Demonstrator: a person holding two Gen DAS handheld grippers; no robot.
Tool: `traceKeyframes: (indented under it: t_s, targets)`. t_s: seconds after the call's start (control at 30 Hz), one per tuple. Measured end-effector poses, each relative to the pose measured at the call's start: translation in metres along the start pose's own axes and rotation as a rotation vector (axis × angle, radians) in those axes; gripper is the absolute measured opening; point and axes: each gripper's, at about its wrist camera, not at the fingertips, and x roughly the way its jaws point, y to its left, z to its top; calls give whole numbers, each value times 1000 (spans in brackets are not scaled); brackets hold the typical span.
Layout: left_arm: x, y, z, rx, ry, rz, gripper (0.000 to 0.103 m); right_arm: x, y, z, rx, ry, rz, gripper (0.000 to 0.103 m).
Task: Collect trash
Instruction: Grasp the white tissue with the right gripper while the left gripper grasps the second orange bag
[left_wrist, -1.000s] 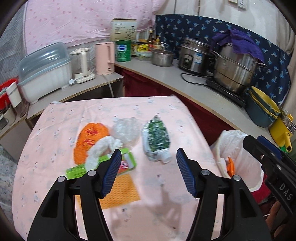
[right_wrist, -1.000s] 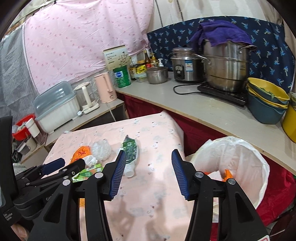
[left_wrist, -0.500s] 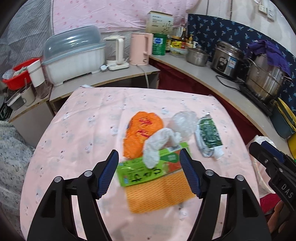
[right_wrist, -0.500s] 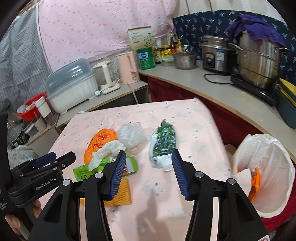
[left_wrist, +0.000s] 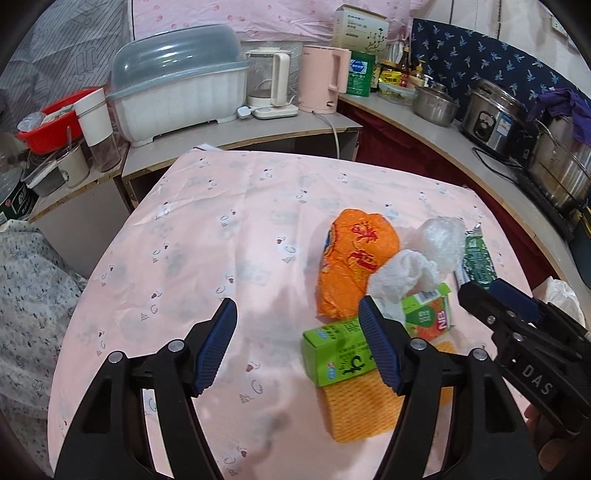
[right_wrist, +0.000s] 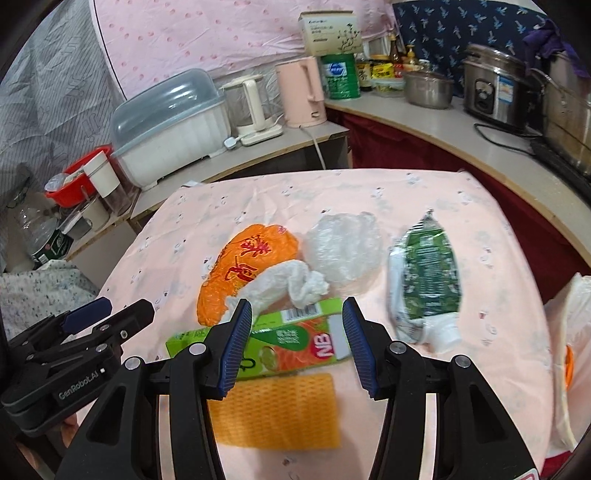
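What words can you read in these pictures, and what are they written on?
"NB": on the green box.
"GenRobot.AI": on the left tool's body.
"DAS": on the right tool's body.
Red characters on the orange bag: too distorted for me to read.
Print on the green packet, the white carton and the green tin: too small or blurred.

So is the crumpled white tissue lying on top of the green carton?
Yes, in the right wrist view the white tissue drapes over the far edge of the green carton.
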Motion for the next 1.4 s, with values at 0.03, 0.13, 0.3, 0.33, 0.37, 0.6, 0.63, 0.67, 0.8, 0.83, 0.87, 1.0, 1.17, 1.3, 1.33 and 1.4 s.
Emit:
traceKeyframes:
  t_s: [0.03,0.13,0.3,0.33,0.37,0.6,0.63,0.67,0.8,0.83,0.87,1.0,1.17,1.3,1.33,1.4]
  targets:
    - [3,3,1,-6,3,7,65,5,3,1,0,6,6,50]
    - [11,11,4,-20,13,16,65,23,12,6,-8,28,19,52]
    - [23,20,8,-33,25,20,65,53,23,10,-27,59,7,59]
    - [25,20,10,-33,27,18,65,59,23,10,-28,66,1,59]
    - [27,20,11,-32,29,15,67,64,23,9,-29,76,-2,59]
    - [41,7,20,-12,40,-22,75,79,11,-2,-13,120,-13,11]
    - [44,4,21,-11,44,-31,75,76,7,-4,-4,113,-10,11]
    - [47,1,23,-10,50,-43,76,72,4,-5,5,107,-13,10]
    - [62,-14,28,-11,84,-118,79,63,-9,-7,30,96,-19,10]
    - [67,-19,28,-7,95,-126,79,60,-13,-8,37,94,-21,10]
    - [73,-24,29,0,106,-130,79,58,-16,-9,45,93,-22,10]
    - [96,-41,26,14,153,-130,76,52,-27,-12,70,89,-26,10]
    - [107,-51,20,28,177,-127,58,47,-31,-14,78,88,-25,10]
    - [100,-58,18,62,177,-144,26,40,-31,-15,81,76,-15,10]
    - [97,-60,18,66,172,-146,10,37,-31,-14,81,70,-12,10]
    - [90,-62,17,69,171,-156,5,29,-30,-12,78,54,-6,10]
